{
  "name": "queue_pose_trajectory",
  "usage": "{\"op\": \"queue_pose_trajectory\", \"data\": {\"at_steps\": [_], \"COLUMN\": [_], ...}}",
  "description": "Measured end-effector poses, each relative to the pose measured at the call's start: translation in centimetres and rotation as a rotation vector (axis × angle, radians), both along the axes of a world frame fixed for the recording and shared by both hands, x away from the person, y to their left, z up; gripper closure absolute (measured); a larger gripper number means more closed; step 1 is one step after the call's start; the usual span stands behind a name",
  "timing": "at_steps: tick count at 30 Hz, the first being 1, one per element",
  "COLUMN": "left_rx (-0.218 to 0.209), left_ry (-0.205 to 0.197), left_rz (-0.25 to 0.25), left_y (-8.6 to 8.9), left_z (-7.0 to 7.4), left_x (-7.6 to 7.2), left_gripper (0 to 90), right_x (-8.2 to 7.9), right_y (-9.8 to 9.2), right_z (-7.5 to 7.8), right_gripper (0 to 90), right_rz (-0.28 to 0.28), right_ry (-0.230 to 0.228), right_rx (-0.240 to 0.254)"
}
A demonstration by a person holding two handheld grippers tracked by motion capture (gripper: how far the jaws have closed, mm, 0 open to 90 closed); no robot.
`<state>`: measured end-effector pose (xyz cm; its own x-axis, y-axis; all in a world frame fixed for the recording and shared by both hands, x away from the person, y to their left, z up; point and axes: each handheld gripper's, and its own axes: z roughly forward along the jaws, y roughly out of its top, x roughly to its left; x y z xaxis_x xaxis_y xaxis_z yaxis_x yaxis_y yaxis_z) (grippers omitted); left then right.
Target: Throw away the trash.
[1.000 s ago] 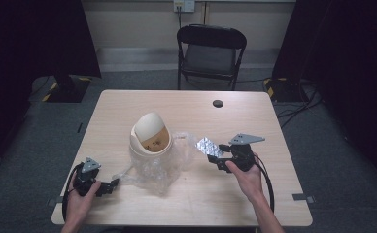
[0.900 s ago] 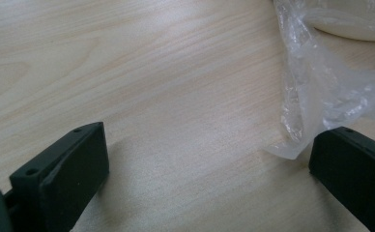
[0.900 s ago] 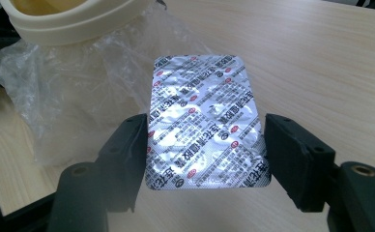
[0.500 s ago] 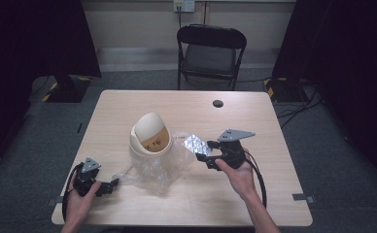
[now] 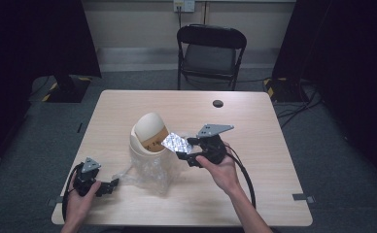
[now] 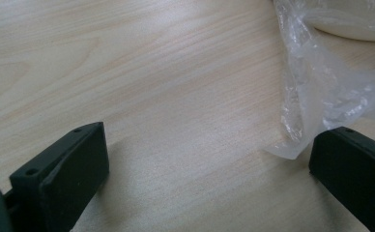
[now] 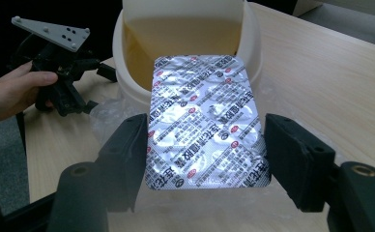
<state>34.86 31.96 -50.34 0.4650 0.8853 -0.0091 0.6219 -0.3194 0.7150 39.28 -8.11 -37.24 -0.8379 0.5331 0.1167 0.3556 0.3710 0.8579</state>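
Observation:
A cream swing-lid bin (image 5: 150, 133) stands mid-table on a crumpled clear plastic bag (image 5: 152, 172). My right gripper (image 5: 186, 150) is shut on a silver blister pack (image 5: 177, 143), gripping it across its width. In the right gripper view the blister pack (image 7: 205, 121) is flat between the jaws, its far end at the bin's (image 7: 185, 29) opening. My left gripper (image 5: 110, 185) rests open on the table at the front left. In the left gripper view its jaws stand wide apart, and the bag's edge (image 6: 316, 96) lies just short of the right jaw.
A black folding chair (image 5: 211, 48) stands behind the table. A small black disc (image 5: 218, 103) lies near the table's far edge. Bare wood table (image 5: 274, 145) extends to the right of the bin. The right gripper's cable (image 5: 245, 174) trails toward the front edge.
My right gripper has carried the blister pack leftward, up to the bin's opening. The left gripper has stayed in place.

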Motion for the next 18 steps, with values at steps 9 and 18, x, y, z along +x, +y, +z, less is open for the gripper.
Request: {"op": "queue_pose_trajectory", "data": {"at_steps": [9, 18], "left_rx": [0.0, 0.0], "left_ry": [0.0, 0.0], "left_rz": [0.0, 0.0], "left_y": [0.0, 0.0], "left_z": [0.0, 0.0], "left_x": [0.0, 0.0], "left_gripper": [0.0, 0.0], "right_x": [0.6, 1.8], "right_y": [2.2, 3.8], "right_z": [0.0, 0.3], "right_gripper": [34.2, 34.3], "right_rz": [0.041, 0.045], "right_ry": [0.013, 0.027], "right_rx": [-0.03, -0.049]}}
